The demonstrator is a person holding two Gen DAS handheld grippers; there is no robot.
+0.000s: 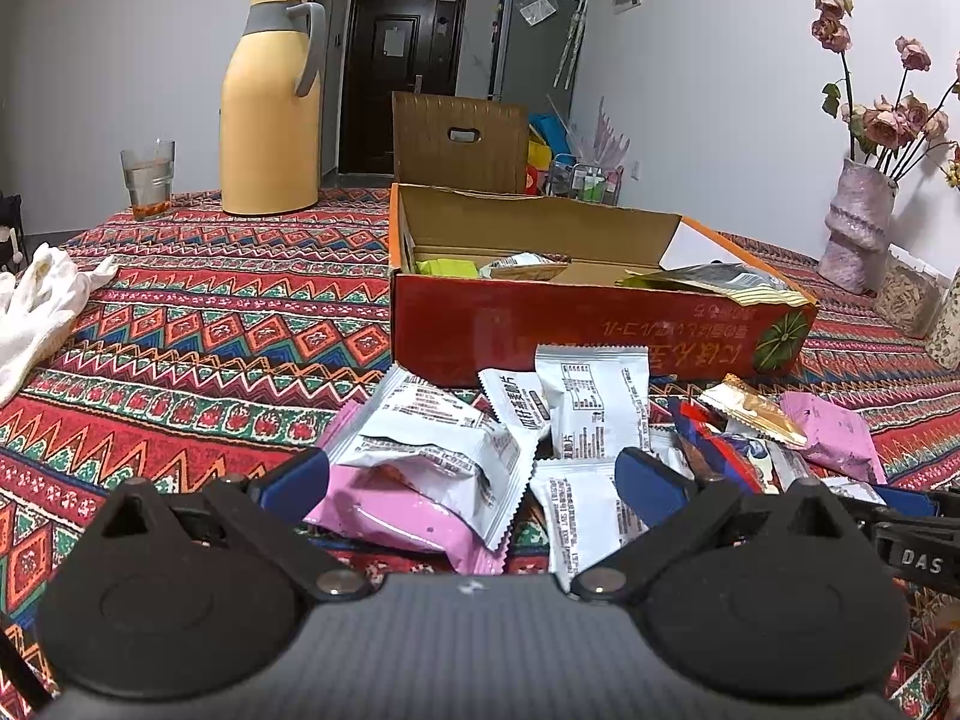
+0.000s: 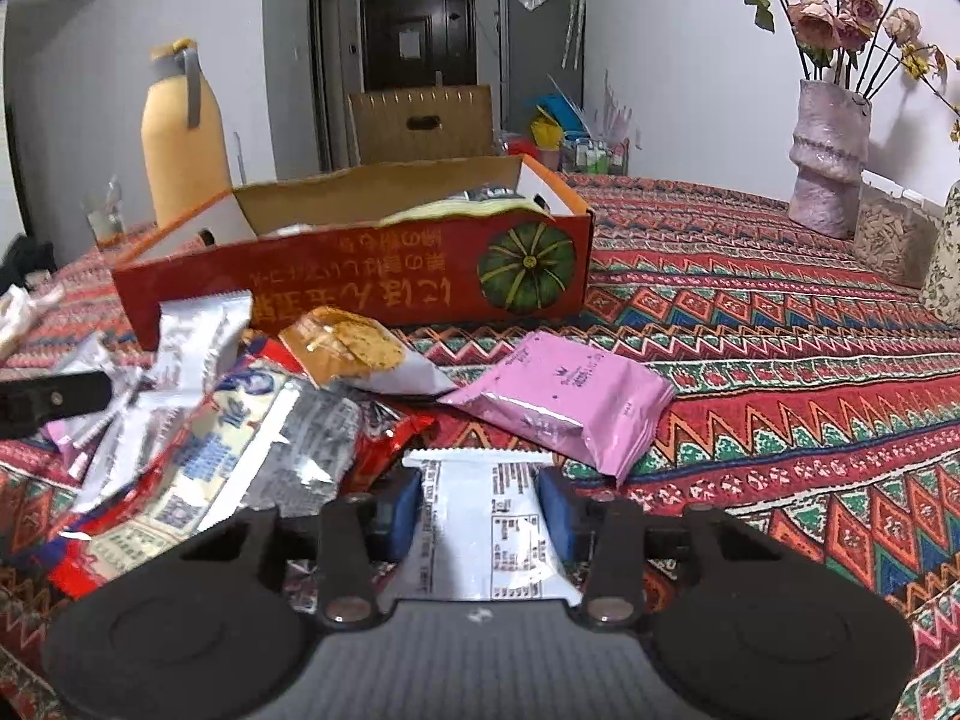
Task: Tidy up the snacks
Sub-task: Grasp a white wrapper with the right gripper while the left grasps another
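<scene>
The right tool (image 2: 479,507) is squeezed on a white snack pack (image 2: 480,534) at the bottom middle of the right wrist view, with a blue pad on each side of the pack. The left tool (image 1: 474,483) has its blue pads wide apart, low in the left wrist view, and nothing is pinched between them; it hovers over a pile of snacks (image 1: 480,450). Just past the held pack lies a pink pack (image 2: 564,405), a little to the right of the middle. To the left of it sit a cracker pack (image 2: 354,354) and a crinkly silver and red heap. Behind them, across the middle of the frame, stands the red box (image 2: 360,288) with a green pumpkin picture on it, and some snacks are already inside. All of this rests on a worktop with a bright zigzag cloth (image 2: 780,360). I think the next job is to carry the white pack up and over the box wall. The pack is thin and slippery, so it could slide out if the squeeze is weak. It could also bump the box wall if it is carried too low. The other packs lie close by, so one could be dragged along.
</scene>
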